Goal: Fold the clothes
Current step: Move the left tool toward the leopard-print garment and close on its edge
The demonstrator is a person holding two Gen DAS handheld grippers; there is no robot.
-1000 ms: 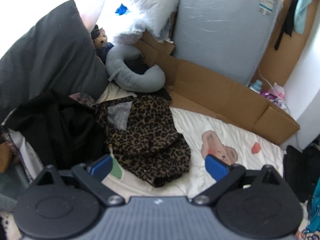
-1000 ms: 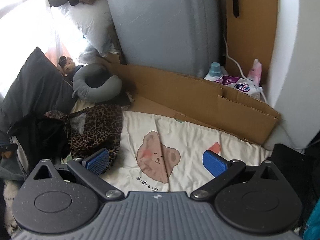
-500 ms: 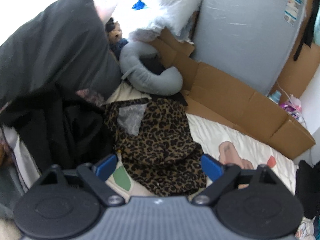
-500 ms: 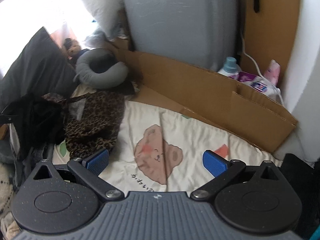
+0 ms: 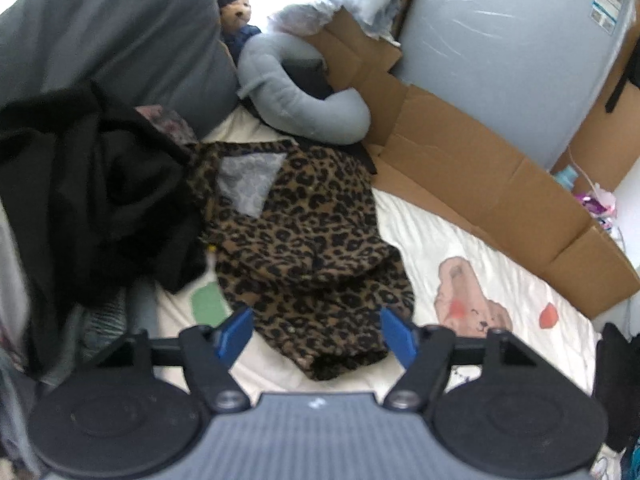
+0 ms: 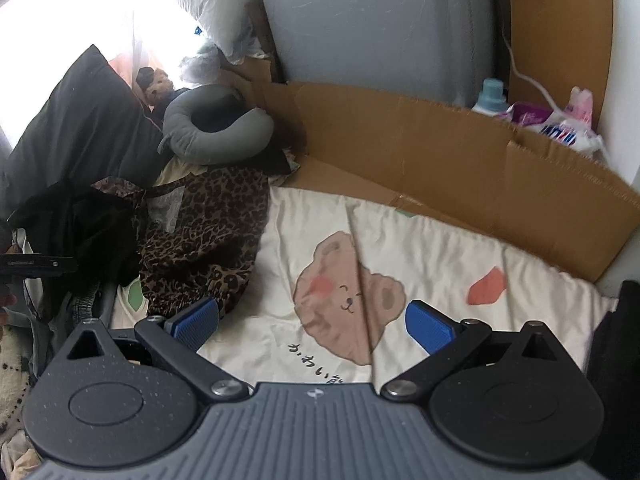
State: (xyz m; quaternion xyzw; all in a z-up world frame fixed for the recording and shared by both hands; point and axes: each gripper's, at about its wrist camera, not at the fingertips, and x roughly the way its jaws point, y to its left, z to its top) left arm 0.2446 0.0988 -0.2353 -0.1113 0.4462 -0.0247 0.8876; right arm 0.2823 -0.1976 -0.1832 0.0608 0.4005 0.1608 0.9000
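A crumpled leopard-print garment (image 5: pixel 304 248) lies on the cream bear-print bed sheet (image 5: pixel 500 280). My left gripper (image 5: pixel 316 334) is open and empty, its blue pads to either side of the garment's near hem, just above it. In the right wrist view the same garment (image 6: pixel 208 236) lies at the left. My right gripper (image 6: pixel 312 322) is open and empty, above the bear print on the sheet (image 6: pixel 440 252), to the right of the garment.
A pile of black clothes (image 5: pixel 92 184) lies left of the garment, under a dark grey pillow (image 5: pixel 108 36). A grey neck pillow (image 5: pixel 296 92) and a teddy bear (image 5: pixel 236 8) sit behind. Flattened cardboard (image 5: pixel 480 176) and a grey wrapped mattress (image 5: pixel 500 48) border the far side. Bottles (image 6: pixel 492 96) stand at the right.
My left gripper has moved forward and left toward the leopard garment, which now sits between its pads, and its jaws have narrowed a little. My right gripper has shifted slightly and stays open.
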